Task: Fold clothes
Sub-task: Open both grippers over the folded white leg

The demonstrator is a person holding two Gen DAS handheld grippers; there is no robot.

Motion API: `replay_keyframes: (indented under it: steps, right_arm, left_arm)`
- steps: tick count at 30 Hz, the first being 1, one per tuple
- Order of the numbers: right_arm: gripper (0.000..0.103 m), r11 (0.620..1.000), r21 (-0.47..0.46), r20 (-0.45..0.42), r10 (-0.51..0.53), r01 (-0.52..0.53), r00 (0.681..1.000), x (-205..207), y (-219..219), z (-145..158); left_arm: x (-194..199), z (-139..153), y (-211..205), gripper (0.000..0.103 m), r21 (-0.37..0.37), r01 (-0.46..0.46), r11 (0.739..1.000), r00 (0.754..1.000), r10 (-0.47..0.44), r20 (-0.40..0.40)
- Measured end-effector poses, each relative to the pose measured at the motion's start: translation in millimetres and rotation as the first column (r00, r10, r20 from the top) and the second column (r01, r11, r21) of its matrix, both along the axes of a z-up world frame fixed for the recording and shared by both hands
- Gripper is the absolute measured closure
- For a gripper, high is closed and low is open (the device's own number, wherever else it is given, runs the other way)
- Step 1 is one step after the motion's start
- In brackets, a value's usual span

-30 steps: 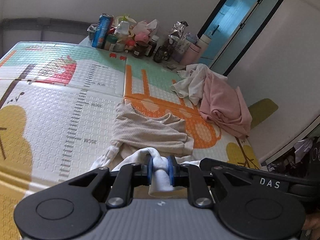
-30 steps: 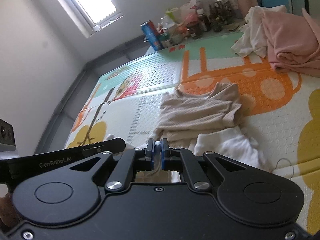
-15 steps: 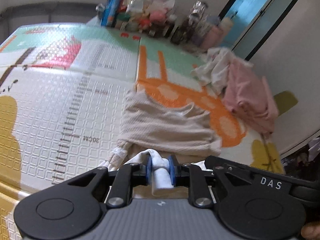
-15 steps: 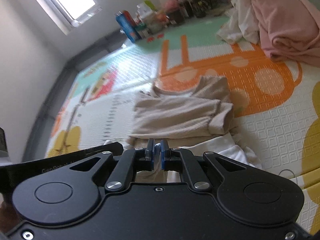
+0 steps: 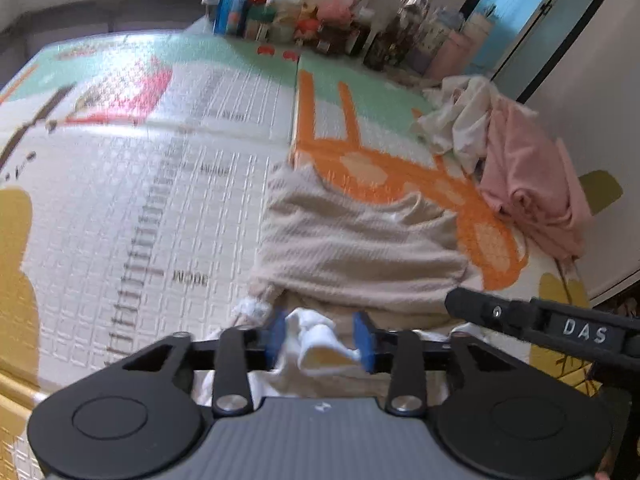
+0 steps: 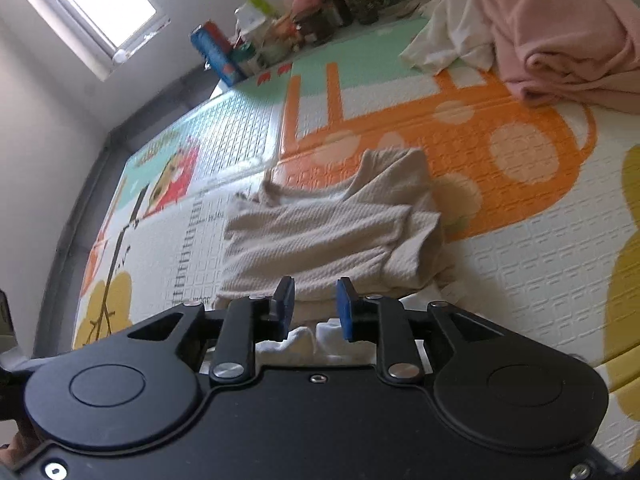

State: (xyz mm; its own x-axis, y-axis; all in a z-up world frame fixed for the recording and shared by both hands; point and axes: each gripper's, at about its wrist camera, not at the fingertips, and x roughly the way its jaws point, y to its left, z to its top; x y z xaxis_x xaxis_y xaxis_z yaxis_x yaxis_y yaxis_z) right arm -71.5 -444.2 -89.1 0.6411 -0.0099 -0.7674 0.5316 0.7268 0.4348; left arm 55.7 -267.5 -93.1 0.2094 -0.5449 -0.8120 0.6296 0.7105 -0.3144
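Release of a fold. The left gripper (image 5: pixel 320 338) has just been opening; its jaws stand about half apart, with the white garment (image 5: pixel 316 334) loose between the pads, unpressed. The right gripper (image 6: pixel 314 306) has likewise just been opening, to a narrower gap, the white hem below and behind it. The beige ribbed garment (image 6: pixel 332 236) lies on the play mat (image 6: pixel 520 264) directly ahead of both grippers, its long axis crosswise to them, neither clearly nearer.
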Motion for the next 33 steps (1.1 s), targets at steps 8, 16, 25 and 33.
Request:
replay_keyframes:
  steps: [8,16,25,33]
  right_arm:
    - [0.082,0.999,-0.021,-0.061,0.029,-0.03,0.998,-10.8,3.9,-1.8]
    - [0.082,0.995,-0.042,-0.103,0.082,-0.087,0.991,-17.9,26.1,-10.4]
    - [0.082,0.99,-0.053,-0.145,0.12,-0.129,0.982,-13.8,37.6,-21.9]
    - [0.082,0.99,-0.029,-0.184,0.13,-0.138,0.974,-10.1,34.8,-33.6]
  left_arm:
    - [-11.2,39.0,2.8,0.04,-0.048,0.036,0.998,0.994,-0.03,0.103]
    - [-24.2,20.6,25.9,0.04,0.049,0.05,0.998,0.991,-0.056,0.124]
    - [-42.9,1.9,24.1,0.043,0.035,0.159,0.987,0.982,-0.161,0.102]
    - [-47.0,-13.8,6.8,0.05,0.069,0.206,0.976,0.972,-0.213,0.101]
